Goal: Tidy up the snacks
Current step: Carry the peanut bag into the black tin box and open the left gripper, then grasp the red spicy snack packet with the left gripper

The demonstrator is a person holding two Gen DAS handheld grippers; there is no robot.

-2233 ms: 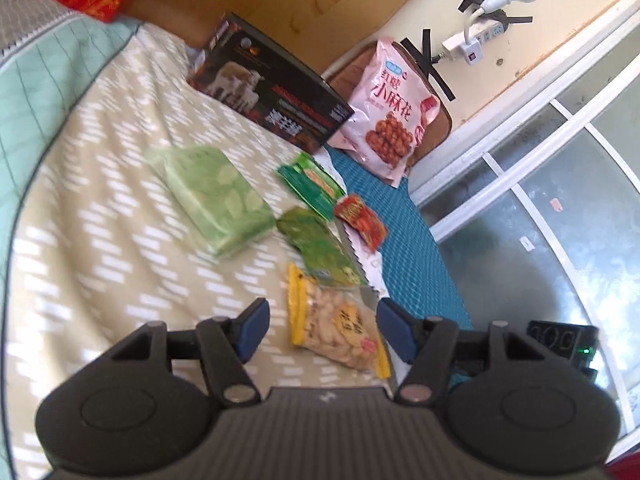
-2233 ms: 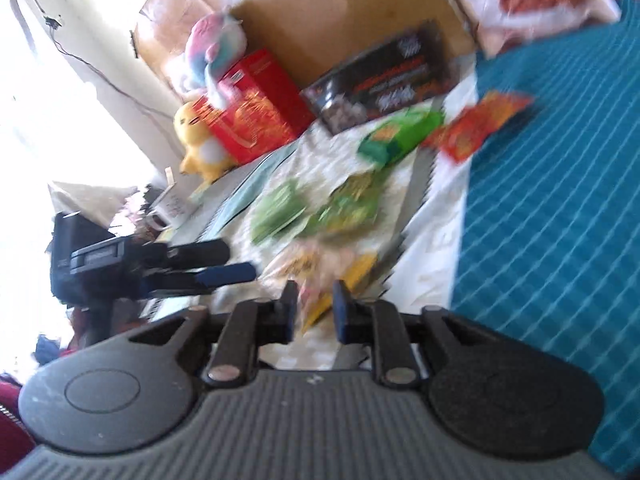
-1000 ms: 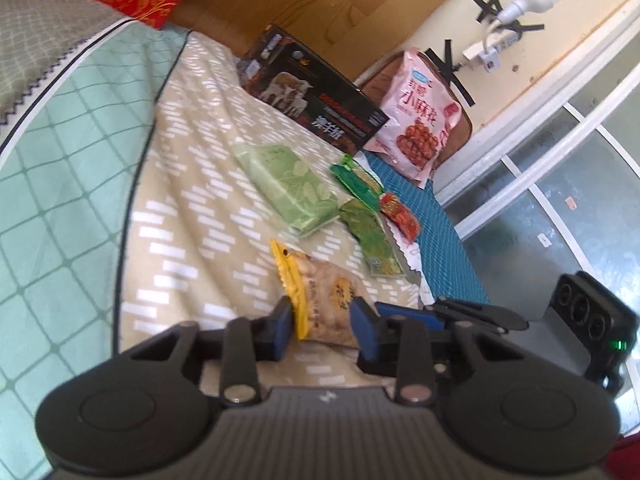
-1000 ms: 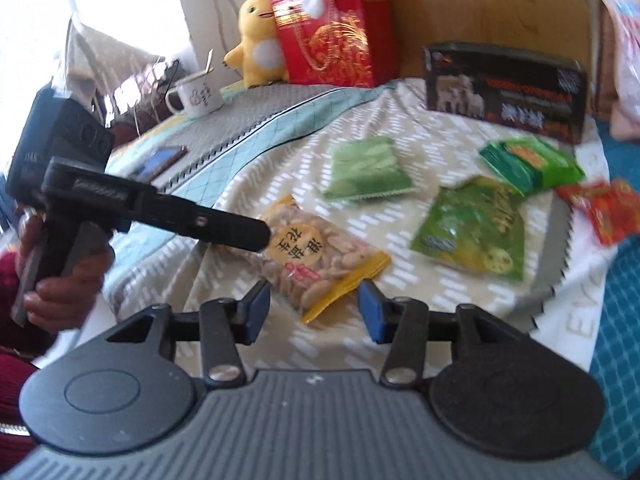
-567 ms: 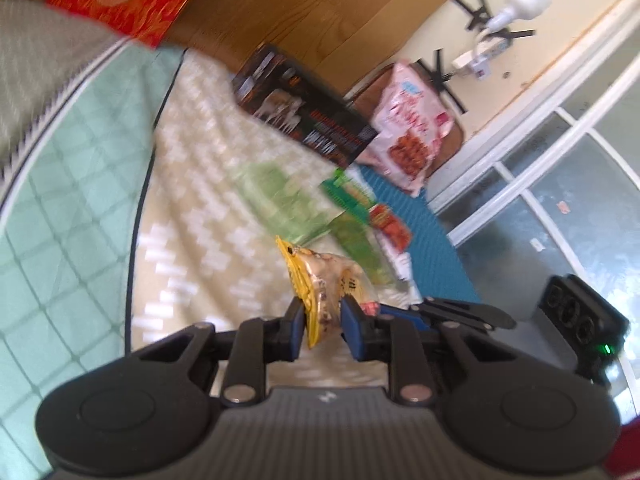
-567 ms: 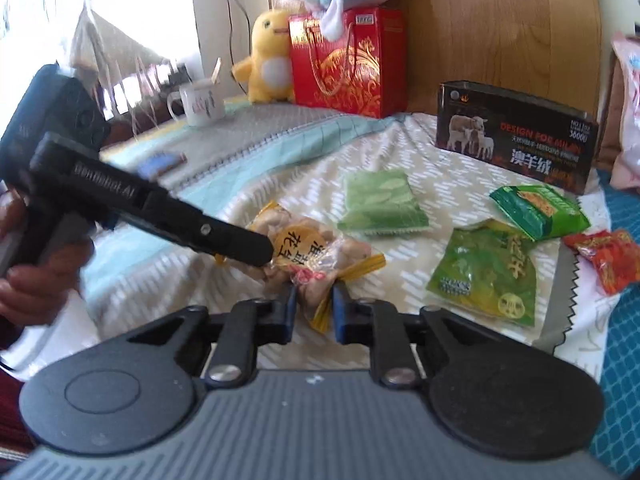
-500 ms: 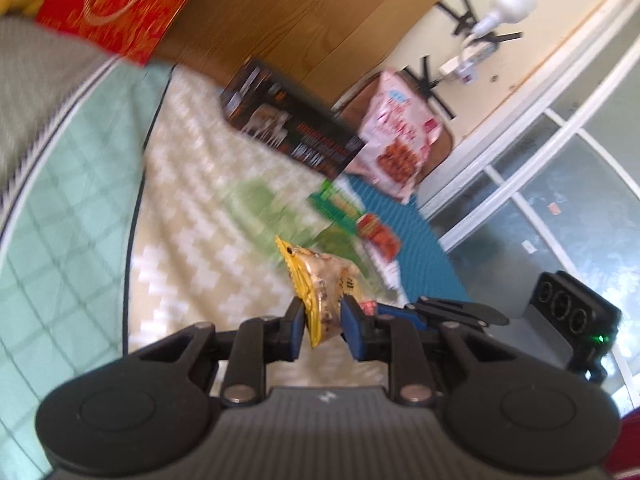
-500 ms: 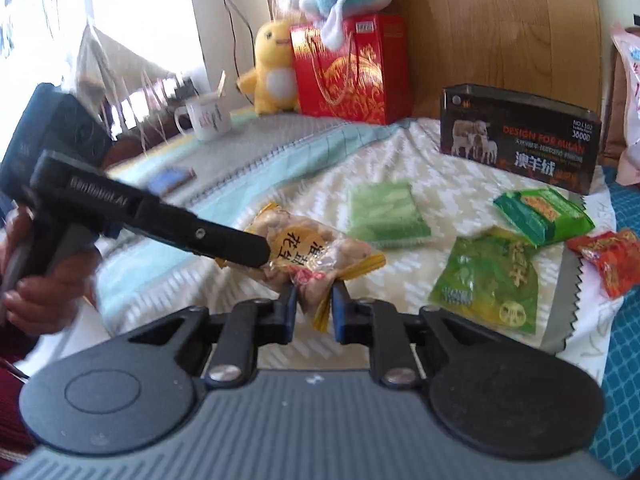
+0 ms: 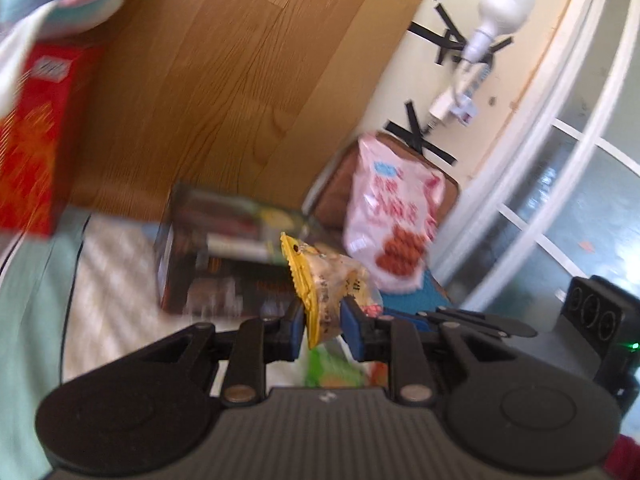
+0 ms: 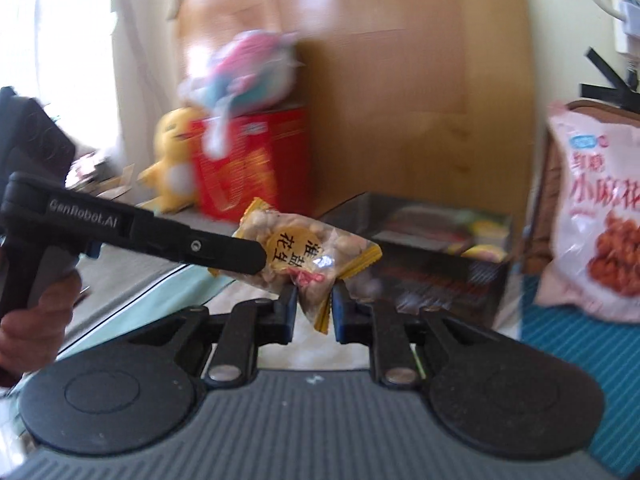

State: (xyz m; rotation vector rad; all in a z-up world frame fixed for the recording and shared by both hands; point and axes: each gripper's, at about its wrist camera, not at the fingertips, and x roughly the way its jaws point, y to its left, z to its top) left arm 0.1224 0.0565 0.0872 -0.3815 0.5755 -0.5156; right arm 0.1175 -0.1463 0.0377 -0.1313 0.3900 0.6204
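Peanut bag (image 10: pixel 308 258): held in the air above the bed, in front of the open dark box (image 10: pixel 436 248).
Left gripper (image 9: pixel 322 330): jaws clamped on the bag's yellow sealed edge.
Right gripper (image 10: pixel 314 312): jaws clamped on the bag's lower corner.
Step in hand: most likely carrying the bag to the box, which already holds packets.
How to do it well: move both grippers together so the film is neither stretched nor twisted; bring the bag over the opening, lower it inside, then part one pair of jaws before the other.
Risk: the thin seal may slip or tear if the grippers pull apart.
Other snacks: pink bag (image 9: pixel 394 220) leans just beside the box; a green pack (image 9: pixel 332 370) lies below on the bed.
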